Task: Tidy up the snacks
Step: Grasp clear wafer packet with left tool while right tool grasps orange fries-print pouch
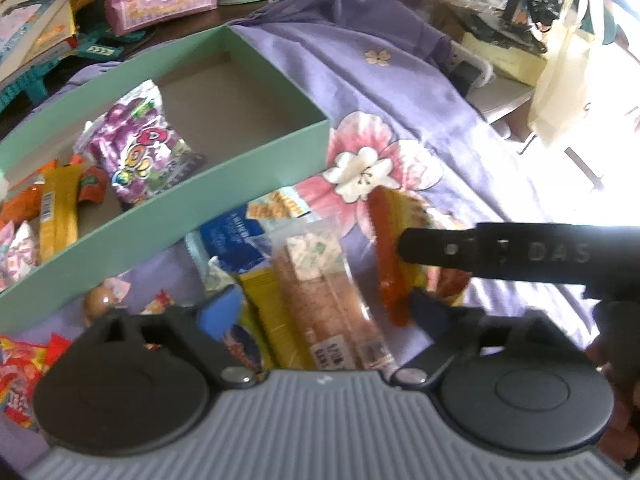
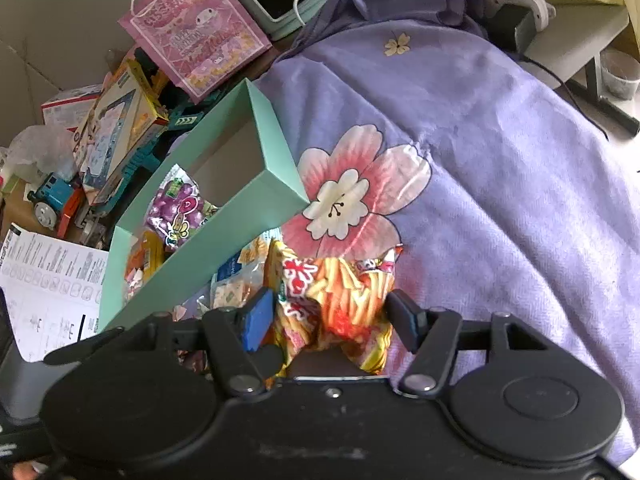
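Observation:
A mint-green box (image 1: 224,196) (image 2: 224,240) lies on the purple flowered cloth (image 1: 400,92). Inside it are a purple grape candy bag (image 1: 136,148) (image 2: 176,208) and a yellow bar (image 1: 60,216). My left gripper (image 1: 324,312) is open over loose snacks beside the box. A clear-wrapped biscuit packet (image 1: 320,296) and a yellow packet (image 1: 264,304) lie between its fingers, untouched. My right gripper (image 2: 328,318) has both pads against a crumpled red-and-yellow fries bag (image 2: 340,300). The left wrist view shows that bag (image 1: 388,264) edge-on under the right gripper's black finger (image 1: 480,252).
More small snacks (image 1: 24,364) lie at the near left on the cloth. Behind the box stand a pink gift bag (image 2: 196,28), stacked boxes and books (image 2: 116,136), a toy train (image 2: 52,200) and a printed leaflet (image 2: 48,280). A white stand (image 2: 576,28) is at the far right.

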`<action>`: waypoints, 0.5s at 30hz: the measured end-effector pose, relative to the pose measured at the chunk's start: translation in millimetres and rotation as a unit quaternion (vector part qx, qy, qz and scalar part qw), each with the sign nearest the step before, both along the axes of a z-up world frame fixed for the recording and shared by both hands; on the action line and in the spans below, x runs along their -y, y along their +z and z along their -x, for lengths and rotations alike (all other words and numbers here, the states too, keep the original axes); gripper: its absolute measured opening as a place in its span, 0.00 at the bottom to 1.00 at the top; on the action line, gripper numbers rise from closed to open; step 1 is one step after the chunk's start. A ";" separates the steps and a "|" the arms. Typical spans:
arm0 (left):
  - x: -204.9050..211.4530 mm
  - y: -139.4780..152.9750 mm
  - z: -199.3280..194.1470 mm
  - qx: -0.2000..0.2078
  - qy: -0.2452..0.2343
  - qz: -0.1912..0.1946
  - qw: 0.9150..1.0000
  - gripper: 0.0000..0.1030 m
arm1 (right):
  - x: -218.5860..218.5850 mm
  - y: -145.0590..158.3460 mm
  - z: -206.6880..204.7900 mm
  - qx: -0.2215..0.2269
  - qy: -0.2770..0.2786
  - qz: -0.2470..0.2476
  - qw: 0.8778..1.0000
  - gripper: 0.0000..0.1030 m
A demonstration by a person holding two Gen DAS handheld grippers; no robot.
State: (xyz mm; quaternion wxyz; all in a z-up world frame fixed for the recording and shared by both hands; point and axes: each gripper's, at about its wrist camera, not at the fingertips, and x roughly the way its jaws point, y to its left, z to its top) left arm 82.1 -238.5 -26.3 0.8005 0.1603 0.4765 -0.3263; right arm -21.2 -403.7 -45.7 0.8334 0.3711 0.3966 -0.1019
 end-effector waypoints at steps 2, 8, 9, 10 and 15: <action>-0.3 -0.1 -1.1 -0.011 -0.006 0.005 1.000 0.52 | -1.7 -1.0 -1.3 0.000 0.000 0.002 1.000 0.62; -5.7 3.0 -0.9 -0.002 -0.006 0.003 1.000 0.37 | -13.0 6.0 -1.2 0.001 0.005 0.019 1.000 0.49; -7.6 4.0 -0.5 -0.001 -0.006 0.005 1.000 0.36 | -13.3 7.3 0.3 0.001 0.003 0.017 1.000 0.48; -9.8 5.4 0.3 0.000 -0.007 0.008 1.000 0.35 | -14.0 8.5 1.6 0.002 0.003 0.014 1.000 0.47; -25.1 19.2 6.0 0.008 -0.006 0.027 1.000 0.34 | -22.6 24.9 7.8 0.012 0.008 0.017 1.000 0.47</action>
